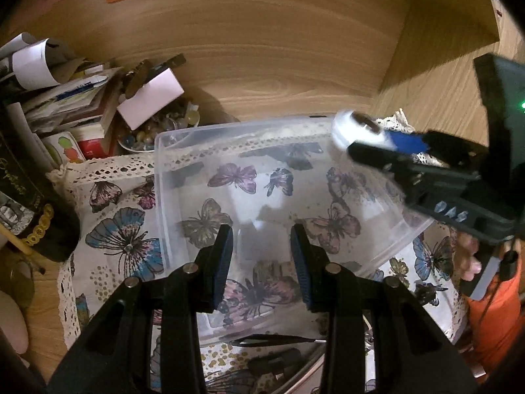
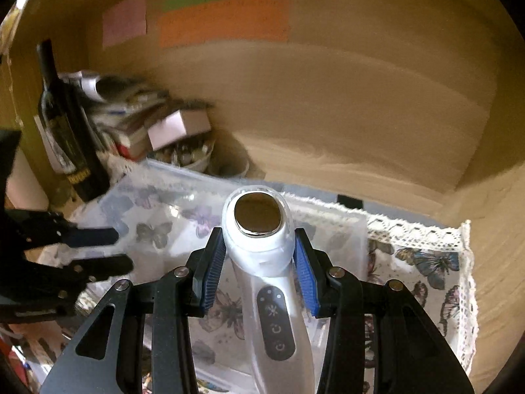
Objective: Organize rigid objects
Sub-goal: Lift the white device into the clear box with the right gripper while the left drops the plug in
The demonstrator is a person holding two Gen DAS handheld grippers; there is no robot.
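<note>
A clear plastic bin (image 1: 183, 144) stands on a butterfly-print cloth (image 1: 124, 236); it also shows in the right wrist view (image 2: 328, 216). My right gripper (image 2: 259, 249) is shut on a white handheld device with a round metal head (image 2: 259, 220) and button panel, held over the bin's right side; it also shows in the left wrist view (image 1: 357, 128). My left gripper (image 1: 262, 249) is open and empty over the bin's near side; it appears at the left of the right wrist view (image 2: 121, 249).
A dark wine bottle (image 2: 65, 131), a stack of books and papers (image 1: 72, 105) and a bowl of small trinkets (image 1: 157, 131) crowd the back left. Black tweezers (image 1: 279, 339) lie on the cloth near me. Wooden walls (image 1: 262, 49) enclose the back and right.
</note>
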